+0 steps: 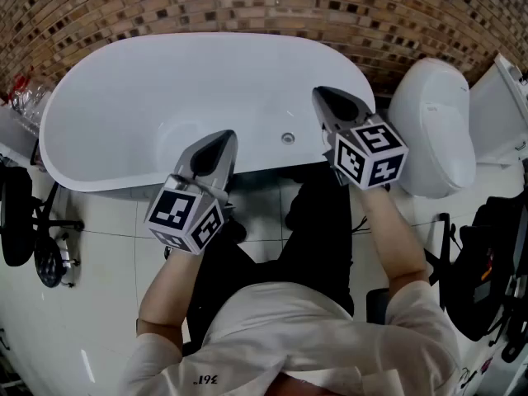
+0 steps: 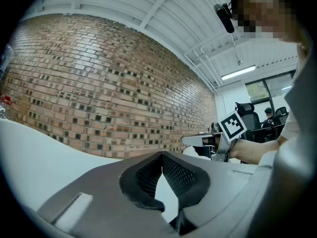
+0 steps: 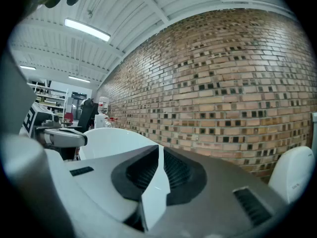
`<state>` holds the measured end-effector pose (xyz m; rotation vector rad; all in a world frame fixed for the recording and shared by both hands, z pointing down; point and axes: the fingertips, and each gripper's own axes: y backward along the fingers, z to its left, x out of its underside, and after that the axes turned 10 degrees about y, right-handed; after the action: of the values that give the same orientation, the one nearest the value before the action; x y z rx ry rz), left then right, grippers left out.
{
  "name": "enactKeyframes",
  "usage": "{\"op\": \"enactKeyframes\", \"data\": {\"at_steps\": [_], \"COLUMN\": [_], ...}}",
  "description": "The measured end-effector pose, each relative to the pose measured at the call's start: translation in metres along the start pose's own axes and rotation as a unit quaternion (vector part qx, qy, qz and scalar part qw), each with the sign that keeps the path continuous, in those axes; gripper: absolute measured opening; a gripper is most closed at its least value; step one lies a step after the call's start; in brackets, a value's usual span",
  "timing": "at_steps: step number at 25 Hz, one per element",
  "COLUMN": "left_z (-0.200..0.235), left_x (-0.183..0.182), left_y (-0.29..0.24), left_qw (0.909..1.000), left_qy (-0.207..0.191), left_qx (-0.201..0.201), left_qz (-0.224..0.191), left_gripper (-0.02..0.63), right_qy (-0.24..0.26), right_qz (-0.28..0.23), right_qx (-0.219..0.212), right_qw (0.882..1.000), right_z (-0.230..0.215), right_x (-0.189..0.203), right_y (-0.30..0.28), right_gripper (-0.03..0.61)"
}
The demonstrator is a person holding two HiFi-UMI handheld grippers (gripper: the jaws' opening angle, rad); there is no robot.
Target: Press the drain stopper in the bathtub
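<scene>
A white oval bathtub (image 1: 115, 97) lies in front of me in the head view. A small round chrome fitting (image 1: 287, 138) shows on its inner wall near my side; I cannot tell whether it is the drain stopper. My left gripper (image 1: 223, 137) hovers over the tub's near rim, jaws closed to a point and holding nothing. My right gripper (image 1: 322, 94) hangs over the tub's right end, also shut and empty. In the left gripper view the left gripper (image 2: 162, 156) points at the brick wall, with the tub (image 2: 29, 155) below. The right gripper (image 3: 159, 148) also faces the wall above the tub (image 3: 114, 135).
A white toilet (image 1: 433, 126) stands right of the tub, close to my right gripper. A brick wall (image 1: 247, 2) runs behind the tub. A black chair (image 1: 21, 213) stands at the left and a dark bag (image 1: 487, 262) at the right on the white tiled floor.
</scene>
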<state>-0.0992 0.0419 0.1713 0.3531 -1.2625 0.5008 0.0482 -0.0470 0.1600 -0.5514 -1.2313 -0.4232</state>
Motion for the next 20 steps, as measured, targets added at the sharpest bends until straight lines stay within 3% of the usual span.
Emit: {"op": "enactKeyframes", "data": {"at_steps": [20], "left_z": [0.026], "left_x": [-0.002], "left_y": [-0.048], "left_qw": [0.9995], "left_qy": [-0.002], "left_qx": [0.008], "left_qz": [0.030], "left_gripper": [0.008], "right_qy": [0.024], "right_qz": [0.023], "right_qx": [-0.004], "right_qw": [0.999], "right_z": [-0.023], "right_x": [-0.001], "right_y": [-0.054], "right_gripper": [0.023]}}
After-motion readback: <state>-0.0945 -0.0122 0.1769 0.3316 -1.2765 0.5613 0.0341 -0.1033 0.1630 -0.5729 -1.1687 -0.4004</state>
